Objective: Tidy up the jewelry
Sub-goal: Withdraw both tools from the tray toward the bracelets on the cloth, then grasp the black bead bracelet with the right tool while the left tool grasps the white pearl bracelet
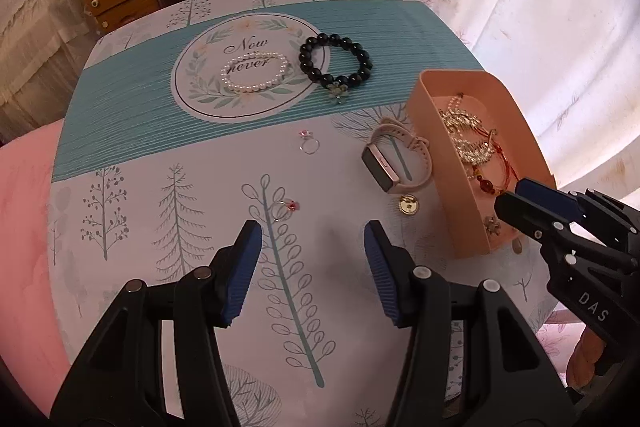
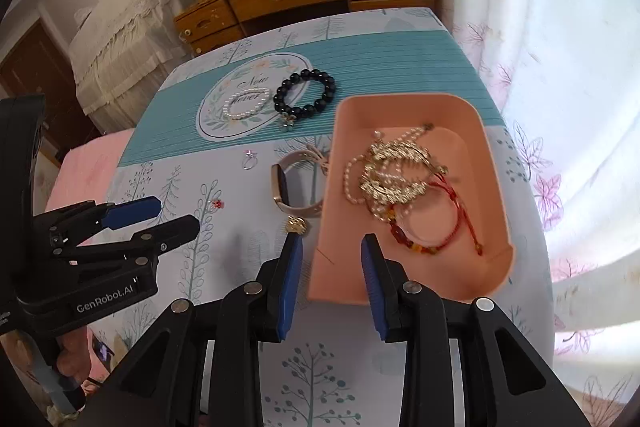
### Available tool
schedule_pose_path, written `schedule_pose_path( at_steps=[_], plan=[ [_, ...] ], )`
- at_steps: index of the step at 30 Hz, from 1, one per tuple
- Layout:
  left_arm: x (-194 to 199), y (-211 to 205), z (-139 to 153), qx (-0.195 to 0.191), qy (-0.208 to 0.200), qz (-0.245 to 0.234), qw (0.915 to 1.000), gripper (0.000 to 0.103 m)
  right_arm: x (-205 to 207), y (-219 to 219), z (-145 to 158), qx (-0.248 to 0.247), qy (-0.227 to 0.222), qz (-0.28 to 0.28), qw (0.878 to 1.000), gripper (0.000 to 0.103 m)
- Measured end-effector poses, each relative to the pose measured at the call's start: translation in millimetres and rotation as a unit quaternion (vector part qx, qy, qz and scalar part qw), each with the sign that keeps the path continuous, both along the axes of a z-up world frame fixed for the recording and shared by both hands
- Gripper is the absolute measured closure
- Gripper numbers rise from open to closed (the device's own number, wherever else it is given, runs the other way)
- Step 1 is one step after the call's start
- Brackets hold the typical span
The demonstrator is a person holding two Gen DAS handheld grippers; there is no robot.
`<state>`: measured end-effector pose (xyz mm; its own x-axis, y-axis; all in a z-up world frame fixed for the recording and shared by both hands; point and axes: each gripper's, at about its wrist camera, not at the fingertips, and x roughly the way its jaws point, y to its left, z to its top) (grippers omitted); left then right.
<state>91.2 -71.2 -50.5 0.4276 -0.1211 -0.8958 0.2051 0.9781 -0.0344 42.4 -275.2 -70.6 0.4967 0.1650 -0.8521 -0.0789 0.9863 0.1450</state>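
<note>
On counter, left to right: left claw wide open, empty, pink-stone ring just ahead; watch beside tray; right claw half open, empty, straddling tray's near wall.

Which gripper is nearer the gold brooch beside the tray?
Right. The right gripper hangs open just short of the gold brooch; the left gripper is open farther off, over the tablecloth to its left.

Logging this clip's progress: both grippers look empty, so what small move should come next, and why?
Probably lower the open left gripper onto the red-stone ring just ahead of it. That ring lies on the tablecloth outside the pink tray, and the right gripper, also open, hovers at the tray's near wall.
</note>
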Motion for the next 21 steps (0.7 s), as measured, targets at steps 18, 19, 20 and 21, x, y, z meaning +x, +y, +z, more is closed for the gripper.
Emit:
schedule_pose_path(
  at_steps=[18, 19, 20, 21],
  plan=[
    [90.4, 73.0, 49.4, 0.026, -0.049, 0.069, 0.996, 0.053, 132.5, 51.7, 66.6, -0.014, -0.007, 0.03, 0.999, 0.072],
    [100.2, 76.0, 53.9, 0.028, -0.049, 0.068, 0.9961, 0.053, 141.0, 53.2, 70.3, -0.016, -0.007, 0.029, 0.999, 0.072],
    [110.8, 79.2, 58.3, 0.027, -0.049, 0.068, 0.9961, 0.053, 150.9, 55.0, 72.7, -0.019, -0.006, 0.029, 0.999, 0.072],
    [121.3, 81.7, 62.2, 0.026, -0.049, 0.066, 0.9963, 0.053, 160.8, 56.1, 73.6, -0.021, -0.002, 0.028, 0.999, 0.072]
  ],
)
